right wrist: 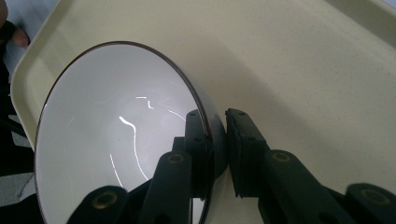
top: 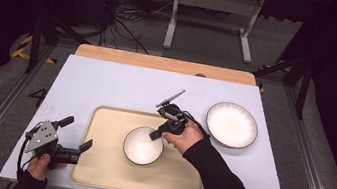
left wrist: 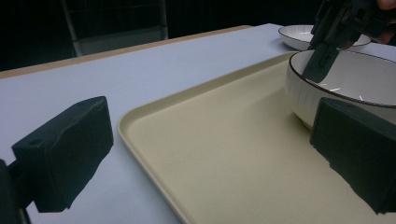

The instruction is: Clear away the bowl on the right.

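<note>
Two tongs: right tongs (right wrist: 217, 140) pinch the bowl (top: 142, 145) rim, steadying it over the tray (top: 95, 164); left tongs (top: 75, 136) wait open beside it.

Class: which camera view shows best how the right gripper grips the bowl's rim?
The right gripper view: the right gripper has one of its fingers inside the bowl and one outside, clamping the rim. The high view shows the whole bowl on the tray, grip small. The left gripper view shows it side-on.

A white dark-rimmed plate (top: 231, 124) rests on the table (top: 108, 80) beside the tray (top: 95, 164).
</note>
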`<state>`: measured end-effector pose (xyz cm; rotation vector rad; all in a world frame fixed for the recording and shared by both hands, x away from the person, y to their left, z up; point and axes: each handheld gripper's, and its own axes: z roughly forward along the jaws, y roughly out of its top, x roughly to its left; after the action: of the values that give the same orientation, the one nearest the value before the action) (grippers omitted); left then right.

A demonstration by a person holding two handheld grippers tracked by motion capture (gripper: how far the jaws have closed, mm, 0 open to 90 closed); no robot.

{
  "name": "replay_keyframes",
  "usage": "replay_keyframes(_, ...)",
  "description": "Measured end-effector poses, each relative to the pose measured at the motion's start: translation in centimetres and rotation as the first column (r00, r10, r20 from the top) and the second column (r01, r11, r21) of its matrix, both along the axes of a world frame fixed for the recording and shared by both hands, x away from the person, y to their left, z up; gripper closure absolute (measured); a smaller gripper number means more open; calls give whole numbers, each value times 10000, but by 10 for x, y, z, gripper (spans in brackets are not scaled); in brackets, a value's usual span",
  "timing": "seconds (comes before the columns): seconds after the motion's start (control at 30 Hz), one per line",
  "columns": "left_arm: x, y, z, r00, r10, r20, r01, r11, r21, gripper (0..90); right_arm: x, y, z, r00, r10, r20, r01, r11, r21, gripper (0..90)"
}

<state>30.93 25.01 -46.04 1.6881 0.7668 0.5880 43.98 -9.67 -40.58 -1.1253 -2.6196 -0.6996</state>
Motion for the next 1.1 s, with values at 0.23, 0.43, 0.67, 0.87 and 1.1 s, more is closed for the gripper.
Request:
replay_keyframes(0.23,0,0,0,10000,-10,-24,10,10000,34,1,0,-1,-2,10000,56,34,-56,10000,-21,795)
replay_keyframes(0.43,0,0,0,10000,19,-3,-19,10000,32,2,-3,1,-2,9992,181,367,-177,9998,-100,743)
replay_keyframes(0.67,0,0,0,10000,8,-13,-8,10000,4,1,-8,3,2,9925,225,1204,-179,9991,-388,652)
replay_keyframes(0.87,0,0,0,10000,2,-27,-2,10000,24,1,-18,0,17,9770,149,2126,-103,9997,-229,568)
replay_keyframes(1.1,0,0,0,10000,13,-34,-13,10000,3,1,-29,-8,34,9501,434,3090,-463,9989,20,439)
